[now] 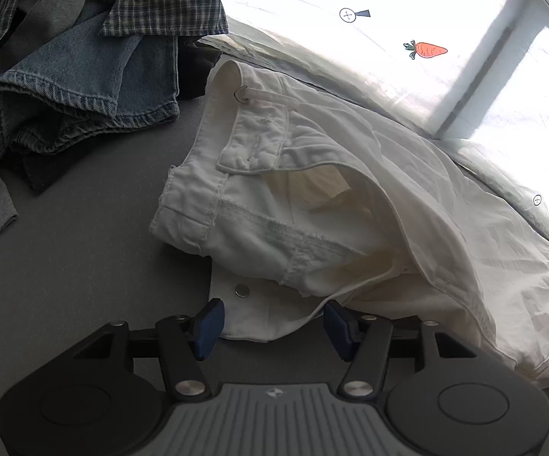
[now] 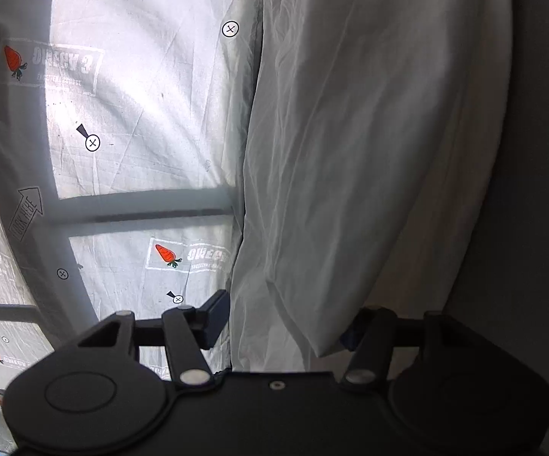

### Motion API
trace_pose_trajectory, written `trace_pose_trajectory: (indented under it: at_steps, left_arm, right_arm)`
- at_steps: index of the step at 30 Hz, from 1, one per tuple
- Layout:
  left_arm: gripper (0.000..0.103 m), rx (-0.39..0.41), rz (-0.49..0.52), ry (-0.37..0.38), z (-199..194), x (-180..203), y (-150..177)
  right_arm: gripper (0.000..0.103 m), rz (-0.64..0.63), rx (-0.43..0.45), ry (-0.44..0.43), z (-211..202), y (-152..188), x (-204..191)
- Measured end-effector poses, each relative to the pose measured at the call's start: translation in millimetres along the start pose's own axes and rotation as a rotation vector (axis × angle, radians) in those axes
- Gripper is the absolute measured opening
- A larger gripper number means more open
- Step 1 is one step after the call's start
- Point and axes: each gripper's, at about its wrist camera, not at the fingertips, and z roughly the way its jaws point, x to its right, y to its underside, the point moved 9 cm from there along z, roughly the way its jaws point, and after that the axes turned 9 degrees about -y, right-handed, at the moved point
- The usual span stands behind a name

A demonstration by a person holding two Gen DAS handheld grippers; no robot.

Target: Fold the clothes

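Lying on the grey table (image 1: 65, 266), near the far window, the white trousers (image 1: 312, 209) are spread with the waistband toward the left, a heap of denim and checked clothes (image 1: 84, 76) beyond it. The left gripper (image 1: 272, 323) is held released, its pads straddling the buttoned waistband edge. The right gripper (image 2: 285, 326) is likewise spread around the trouser-leg end. Grasping appears to be in hand; both jaws must next be closed before folding.

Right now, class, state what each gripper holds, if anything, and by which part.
Nothing is clamped. The left gripper stands open around the white trousers' waistband edge; the right gripper stands open around their leg end.
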Motion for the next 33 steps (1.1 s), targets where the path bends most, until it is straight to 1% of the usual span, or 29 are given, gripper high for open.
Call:
trace_pose_trajectory:
  at_steps: [2,5,6,8,10,11,12,13,14,15,17,19,23,25,26,27,28,29,30,31,32,33]
  left_arm:
    - [0.061,0.005,0.015,-0.013,-1.4,2.7,1.8]
    - [0.064,0.005,0.034,-0.016,-2.8,5.1,4.2]
    - [0.064,0.004,0.037,-0.015,-2.9,5.3,4.0]
    - [0.064,0.001,0.036,-0.012,-2.6,4.5,3.1]
    - [0.064,-0.001,0.029,-0.009,-2.2,2.9,2.0]
    - [0.064,-0.001,0.025,-0.012,-1.8,1.9,1.5]
    - [0.064,-0.001,0.022,-0.018,-1.0,0.4,0.9]
    - [0.064,-0.004,0.019,-0.028,0.5,-1.8,0.5]
    - [0.065,-0.007,0.013,-0.029,1.9,-3.4,0.8]
    - [0.065,-0.009,0.008,-0.028,2.9,-4.7,0.9]
    - [0.065,-0.005,0.003,-0.022,3.1,-5.5,0.6]
    - [0.065,-0.001,0.003,-0.017,3.8,-5.5,-0.2]
    - [0.063,0.033,0.012,-0.004,7.2,-5.0,-4.7]
    - [0.053,0.057,0.033,0.004,9.9,-3.7,-8.7]
    - [0.039,0.074,0.048,0.002,10.5,-2.7,-11.5]
    - [0.031,0.101,0.074,-0.015,9.6,-0.8,-16.1]
    - [0.029,0.129,0.099,-0.032,8.6,1.2,-20.7]
    - [0.028,0.163,0.128,-0.057,6.5,2.5,-26.2]
    - [0.027,0.205,0.154,-0.090,1.9,2.1,-34.2]
    - [0.027,0.235,0.160,-0.093,-3.5,1.5,-42.4]
    - [0.027,0.266,0.165,-0.097,-8.9,0.8,-50.7]
    - [0.027,0.287,0.171,-0.100,-13.0,0.4,-57.2]
  right_arm:
    - [0.059,-0.010,-0.041,0.028,10.2,13.1,5.9]
    - [0.060,-0.066,-0.064,0.017,21.9,22.8,-5.9]
    - [0.060,-0.059,-0.060,-0.030,22.2,22.5,-11.8]
    - [0.060,-0.001,-0.036,-0.190,15.6,16.6,-25.5]
    - [0.060,0.147,0.011,-0.415,-2.5,8.0,-28.4]
    - [0.060,0.202,0.030,-0.496,-9.6,3.8,-29.2]
    - [0.060,0.215,0.049,-0.525,-15.5,0.1,-29.1]
    - [0.060,0.198,0.060,-0.494,-18.9,-1.6,-26.3]
    - [0.060,0.171,0.064,-0.435,-20.8,-2.2,-22.1]
    - [0.060,0.138,0.050,-0.369,-21.0,-0.4,-17.4]
    - [0.060,0.066,-0.012,-0.238,-16.5,8.2,-8.1]
    - [0.060,0.031,-0.055,-0.169,-6.9,21.6,-3.0]
    - [0.062,-0.012,-0.070,-0.079,11.6,27.1,-0.7]
    - [0.062,-0.014,-0.075,-0.085,19.0,24.0,-5.5]
    - [0.062,0.002,-0.065,-0.115,15.8,22.9,-5.2]
    - [0.061,0.032,-0.048,-0.161,7.4,22.2,-2.6]
    - [0.056,0.060,-0.028,-0.206,0.4,20.9,-1.9]
    - [0.042,0.080,-0.005,-0.252,-5.8,17.9,-4.1]
    - [0.034,0.087,0.013,-0.286,-11.2,14.4,-6.8]
    - [0.018,0.078,0.033,-0.312,-16.7,9.8,-10.7]
    - [0.009,0.060,0.050,-0.321,-22.0,5.7,-13.9]
    - [0.008,0.042,0.062,-0.318,-26.6,3.0,-15.7]
